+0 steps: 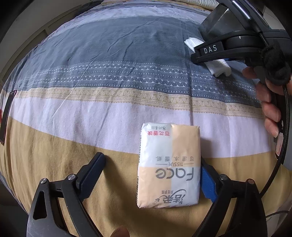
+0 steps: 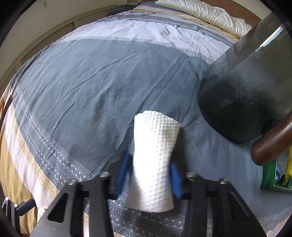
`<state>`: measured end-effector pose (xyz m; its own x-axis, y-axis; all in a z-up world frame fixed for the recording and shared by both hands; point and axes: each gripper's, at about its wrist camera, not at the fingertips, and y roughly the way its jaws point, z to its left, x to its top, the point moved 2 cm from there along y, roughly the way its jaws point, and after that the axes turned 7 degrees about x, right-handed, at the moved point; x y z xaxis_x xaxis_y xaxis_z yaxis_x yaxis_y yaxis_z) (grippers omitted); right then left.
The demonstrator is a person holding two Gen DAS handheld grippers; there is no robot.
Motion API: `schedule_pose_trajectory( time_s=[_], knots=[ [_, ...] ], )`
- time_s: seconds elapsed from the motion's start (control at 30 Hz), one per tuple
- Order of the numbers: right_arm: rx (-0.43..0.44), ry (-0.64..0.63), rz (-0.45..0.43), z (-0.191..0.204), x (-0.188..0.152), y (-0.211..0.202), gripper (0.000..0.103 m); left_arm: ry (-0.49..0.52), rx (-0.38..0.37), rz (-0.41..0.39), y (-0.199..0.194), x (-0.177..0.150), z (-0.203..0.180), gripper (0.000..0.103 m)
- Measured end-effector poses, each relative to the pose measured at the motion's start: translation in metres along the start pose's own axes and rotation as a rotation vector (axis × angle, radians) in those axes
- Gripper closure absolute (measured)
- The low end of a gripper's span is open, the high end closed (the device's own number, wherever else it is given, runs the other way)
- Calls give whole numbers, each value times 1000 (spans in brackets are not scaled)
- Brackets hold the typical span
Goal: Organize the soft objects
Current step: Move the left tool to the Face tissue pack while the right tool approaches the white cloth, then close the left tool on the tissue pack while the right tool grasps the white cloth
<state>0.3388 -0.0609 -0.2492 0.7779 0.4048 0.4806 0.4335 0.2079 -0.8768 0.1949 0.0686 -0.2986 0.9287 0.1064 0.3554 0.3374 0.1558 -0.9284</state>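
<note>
Right gripper (image 2: 148, 175) pinches white dimpled paper-towel roll (image 2: 155, 164), centre frame, ready to lift. Left gripper (image 1: 151, 175) gapes around peach-and-white tissue pack (image 1: 168, 166), lower right, lining up a grasp.

Two fisheye views from the hand-held grippers, both angled steeply down onto the striped blue, white and tan bedspread (image 1: 113, 60).

The left wrist view looks close past its own black fingers (image 1: 91, 175) at the tan stripe, with the right gripper (image 1: 202, 52) at its upper right edge. The right wrist view sits just as near, facing up the bed toward the cream pillow (image 2: 206, 14). Both share the grey-blue band and the rolled white embossed towel (image 2: 155, 160).
</note>
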Motion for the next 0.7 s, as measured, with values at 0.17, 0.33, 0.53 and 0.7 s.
schedule_pose_trajectory(
  time_s=[0.17,0.33,0.53,0.7],
  knots=[
    [2,-5,1,2,-1,-1,82,5,-3,-6,-3,2,-6,22],
    [17,2,-3,1,-3,-3,89,13,-9,-18,-8,5,-11,42],
    [28,-1,2,-1,-5,-7,91,10,-26,-24,-14,10,-15,57],
    [26,-5,-5,-1,-7,-15,92,-1,-29,-25,-20,13,-9,58]
  ],
)
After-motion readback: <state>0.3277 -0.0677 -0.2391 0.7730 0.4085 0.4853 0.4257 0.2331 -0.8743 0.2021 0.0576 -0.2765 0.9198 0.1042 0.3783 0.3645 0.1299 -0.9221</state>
